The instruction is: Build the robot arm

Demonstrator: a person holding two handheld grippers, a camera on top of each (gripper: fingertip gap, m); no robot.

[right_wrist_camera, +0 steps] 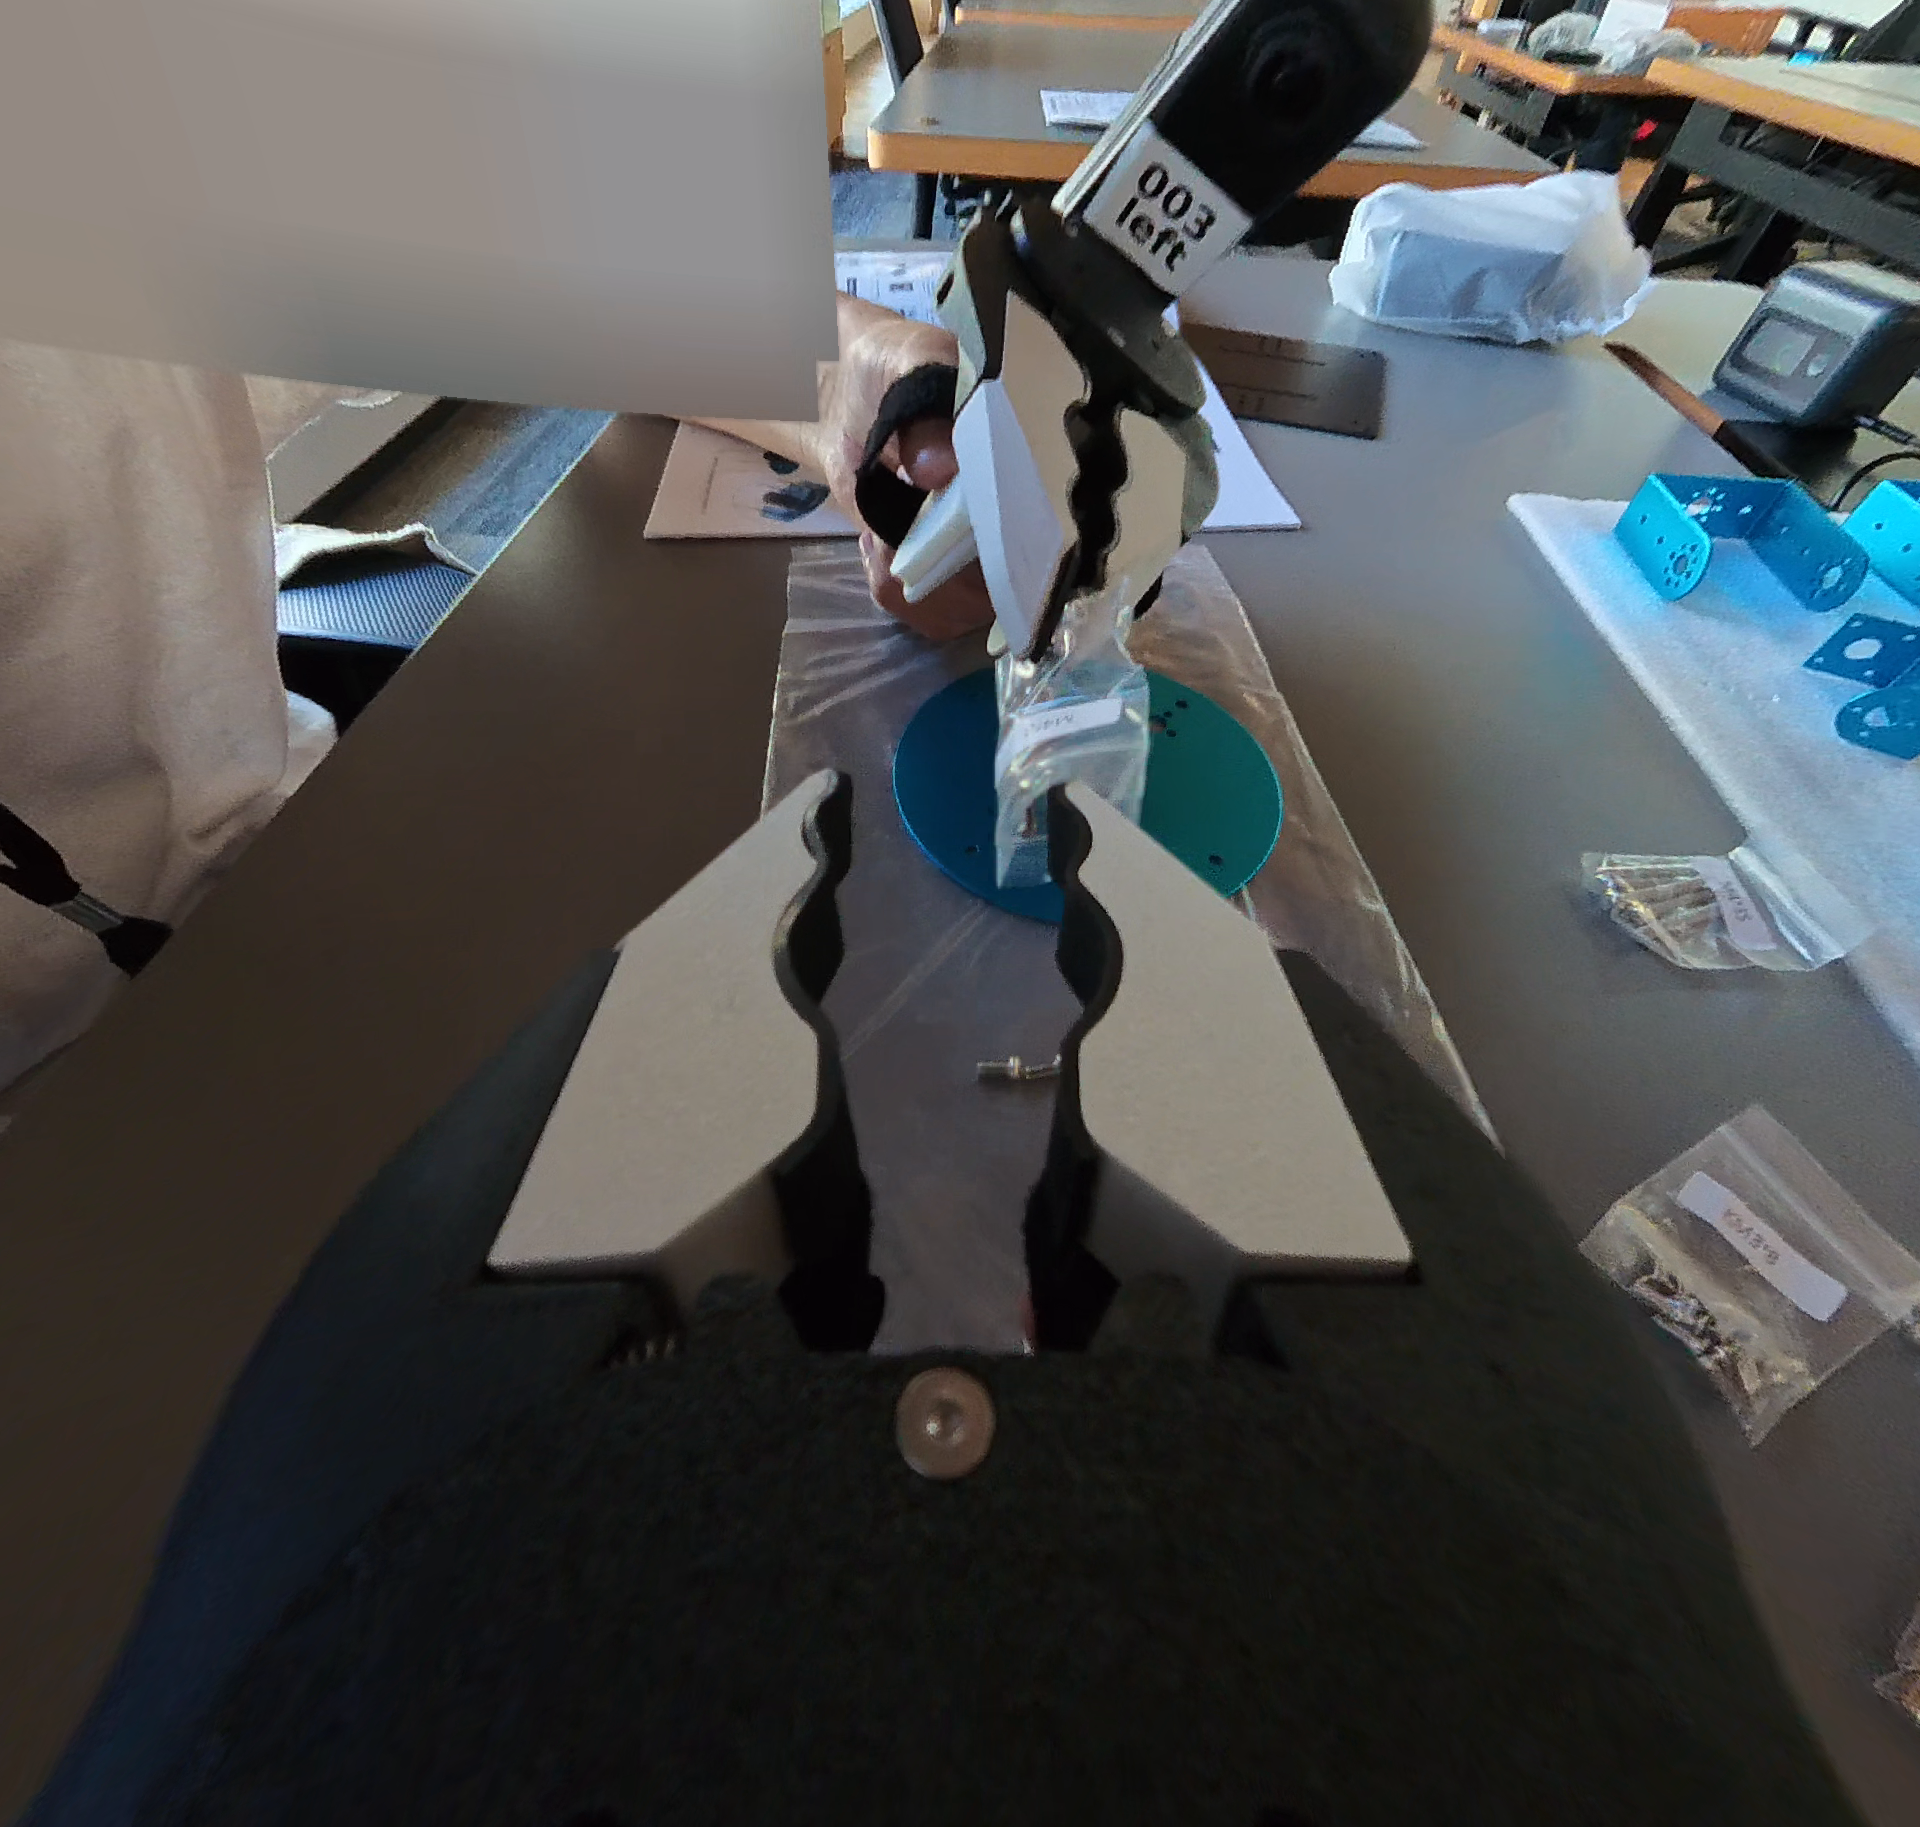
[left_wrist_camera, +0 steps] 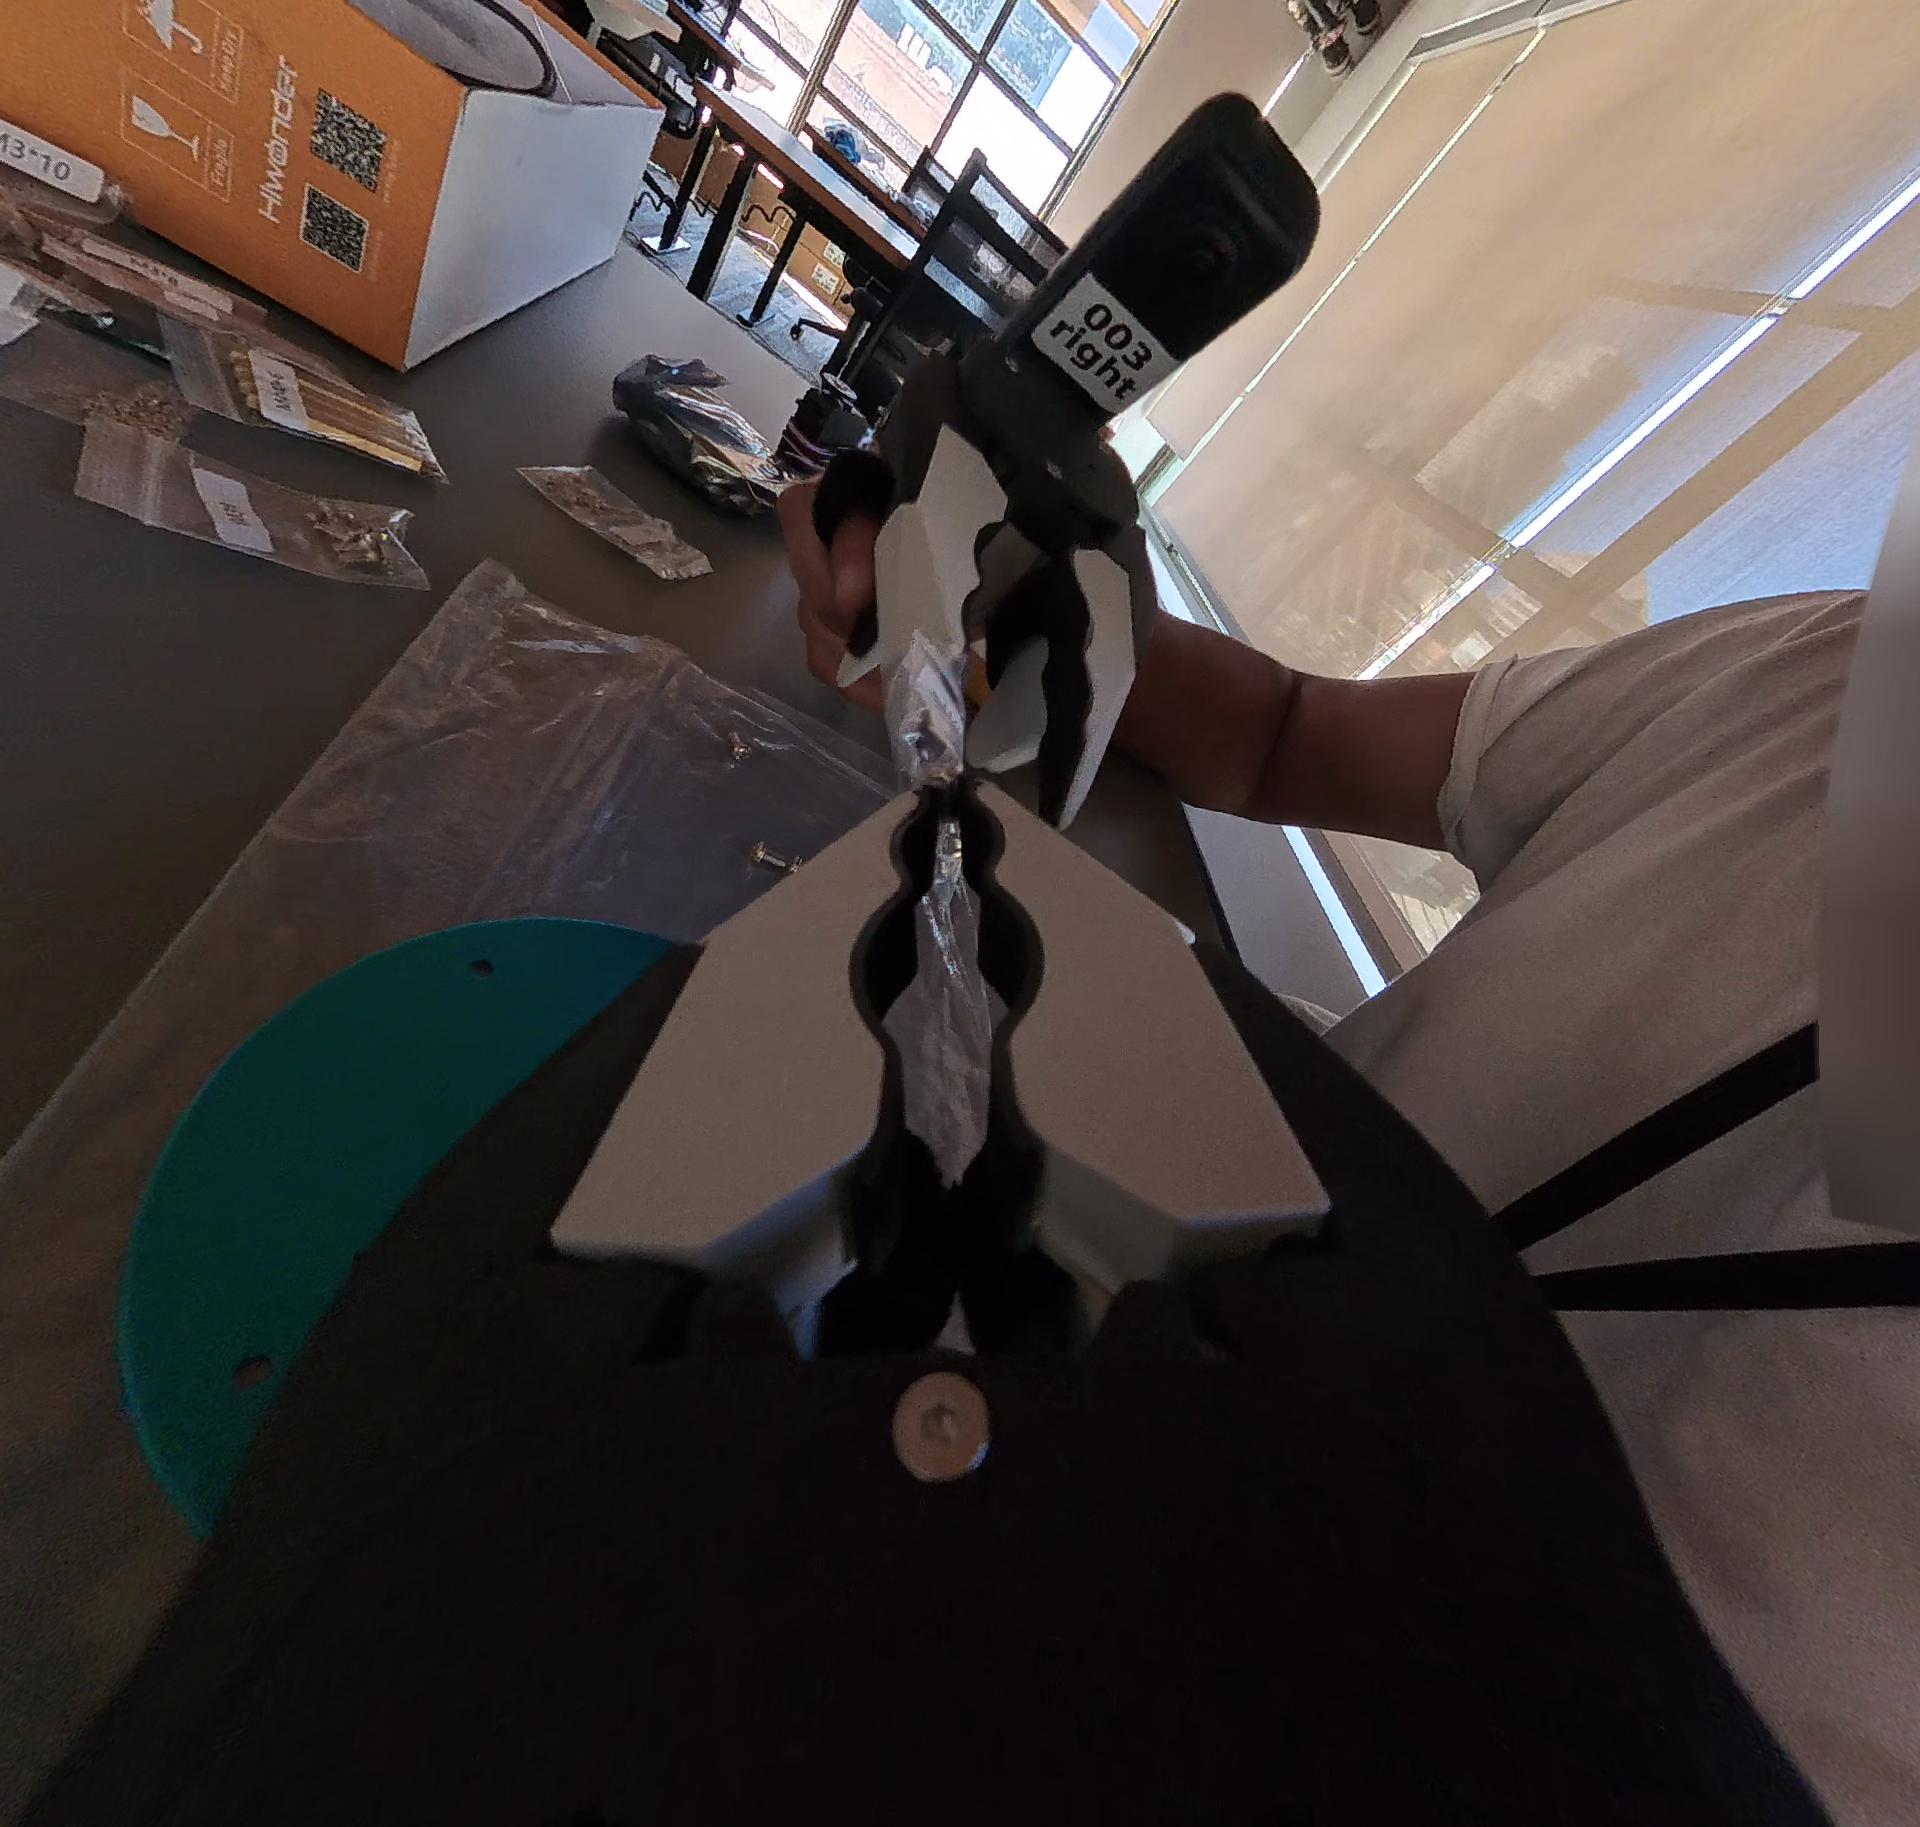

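My left gripper (left_wrist_camera: 940, 803) is shut on a small clear plastic bag (left_wrist_camera: 948, 1029) with a white label and small metal parts inside. In the right wrist view it (right_wrist_camera: 1029, 647) holds the bag (right_wrist_camera: 1075, 738) hanging above a teal round plate (right_wrist_camera: 1216, 821). My right gripper (right_wrist_camera: 951, 795) is open, and the bag's lower end sits just inside its right fingertip. In the left wrist view the right gripper (left_wrist_camera: 935, 728) stands open around the bag's far end. A loose screw (right_wrist_camera: 1013, 1071) lies on a clear plastic sheet (right_wrist_camera: 935, 998) beneath the right gripper.
An orange cardboard box (left_wrist_camera: 312, 115) stands at the far left. Labelled bags of screws (left_wrist_camera: 260, 520) (right_wrist_camera: 1704, 904) (right_wrist_camera: 1756, 1278) lie on the grey table (right_wrist_camera: 1455, 738). Blue metal brackets (right_wrist_camera: 1745, 551) rest on a white foam sheet at right. A person's sleeve and hands are close. My left and right fingertips are right by each other.
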